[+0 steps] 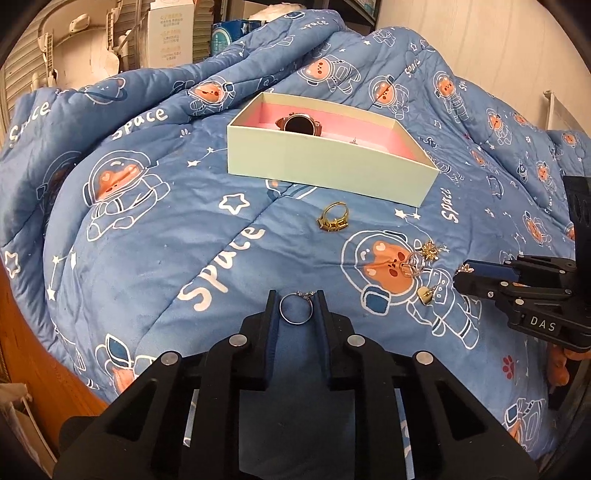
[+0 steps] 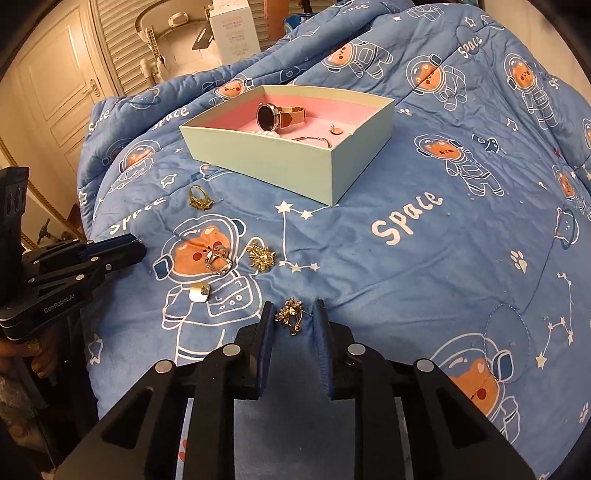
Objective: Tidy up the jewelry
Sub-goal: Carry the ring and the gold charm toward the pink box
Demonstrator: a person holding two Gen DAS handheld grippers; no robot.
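Observation:
A pale green box (image 1: 325, 168) with a pink inside sits on the blue quilt; it holds a rose-gold watch (image 2: 275, 116), a small earring (image 2: 335, 130) and a thin chain. My left gripper (image 1: 295, 312) is shut on a silver ring (image 1: 296, 310), its fingers touching both sides. My right gripper (image 2: 291, 317) has a gold flower earring (image 2: 290, 314) between its fingers; whether they pinch it I cannot tell. It also shows in the left wrist view (image 1: 466, 271). On the quilt lie a gold ring (image 1: 333, 217), a silver ring (image 2: 218, 258), a gold brooch (image 2: 260, 256) and a small gold earring (image 2: 199, 293).
The quilt (image 1: 166, 240) is rumpled and rises behind the box. A wooden bed edge (image 1: 33, 354) runs at the lower left. White doors and cartons (image 2: 232, 29) stand beyond the bed.

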